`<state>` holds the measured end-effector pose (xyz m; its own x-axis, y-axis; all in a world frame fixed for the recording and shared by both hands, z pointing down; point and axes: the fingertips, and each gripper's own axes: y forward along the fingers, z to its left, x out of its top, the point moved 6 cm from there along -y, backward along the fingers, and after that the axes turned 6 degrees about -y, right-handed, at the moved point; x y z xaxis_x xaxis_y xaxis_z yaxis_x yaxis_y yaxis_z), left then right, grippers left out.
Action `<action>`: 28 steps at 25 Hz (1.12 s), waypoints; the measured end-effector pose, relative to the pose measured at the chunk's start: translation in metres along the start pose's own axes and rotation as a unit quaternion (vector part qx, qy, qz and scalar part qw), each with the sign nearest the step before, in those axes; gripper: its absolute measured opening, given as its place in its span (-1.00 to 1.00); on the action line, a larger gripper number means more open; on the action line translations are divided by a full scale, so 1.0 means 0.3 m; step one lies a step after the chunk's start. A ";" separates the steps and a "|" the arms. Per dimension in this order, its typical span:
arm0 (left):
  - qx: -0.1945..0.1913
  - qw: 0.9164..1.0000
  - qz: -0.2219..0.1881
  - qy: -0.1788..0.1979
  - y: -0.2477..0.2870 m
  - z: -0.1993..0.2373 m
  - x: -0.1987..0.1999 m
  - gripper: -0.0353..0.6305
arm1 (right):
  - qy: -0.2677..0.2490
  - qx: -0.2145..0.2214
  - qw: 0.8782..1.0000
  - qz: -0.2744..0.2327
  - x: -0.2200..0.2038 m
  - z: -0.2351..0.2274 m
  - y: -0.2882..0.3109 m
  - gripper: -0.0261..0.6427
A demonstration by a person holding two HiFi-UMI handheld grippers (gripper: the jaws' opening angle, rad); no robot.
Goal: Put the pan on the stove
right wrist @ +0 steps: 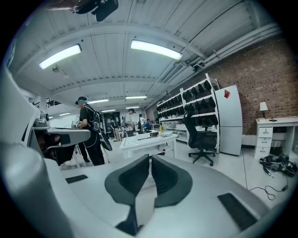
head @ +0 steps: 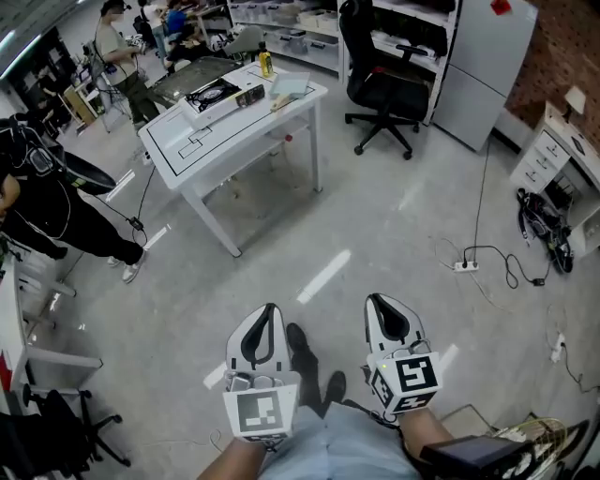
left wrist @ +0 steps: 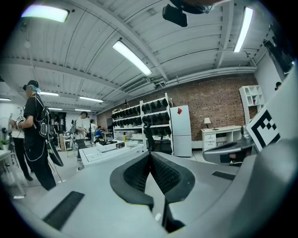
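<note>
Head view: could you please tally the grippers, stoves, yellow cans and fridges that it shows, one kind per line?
Grippers: 2 (left gripper, right gripper)
Stove: 1
Yellow can: 1
Fridge: 1
Total: 5

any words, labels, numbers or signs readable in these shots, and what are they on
No text reads clearly in any view.
Black-and-white square markers on the cubes of the left tool and right tool: patterns only, no words.
Red sticker on the tall white cabinet: too small to read.
Yellow can on the white table: label too small to read.
</note>
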<state>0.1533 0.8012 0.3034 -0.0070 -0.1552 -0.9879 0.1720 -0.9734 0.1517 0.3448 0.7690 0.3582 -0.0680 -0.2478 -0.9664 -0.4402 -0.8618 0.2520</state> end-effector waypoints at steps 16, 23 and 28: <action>-0.011 0.999 0.034 -0.028 0.686 0.380 0.027 -0.84 | 0.007 0.013 0.999 0.042 0.115 -0.066 0.768 -0.77; -0.019 1.000 -0.014 -0.017 0.922 0.624 0.232 -0.84 | -0.014 0.012 1.000 -0.003 0.369 0.003 1.078 -0.77; -0.025 0.999 -0.044 -0.011 1.024 0.720 0.330 -0.84 | -0.025 -0.003 0.999 -0.033 0.496 0.003 1.183 -0.77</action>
<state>-0.0074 0.4503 0.2595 -0.0457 -0.0727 -0.9963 0.2192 -0.9738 0.0610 0.1778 0.4267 0.3039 -0.0846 -0.1681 -0.9821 -0.4404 -0.8778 0.1882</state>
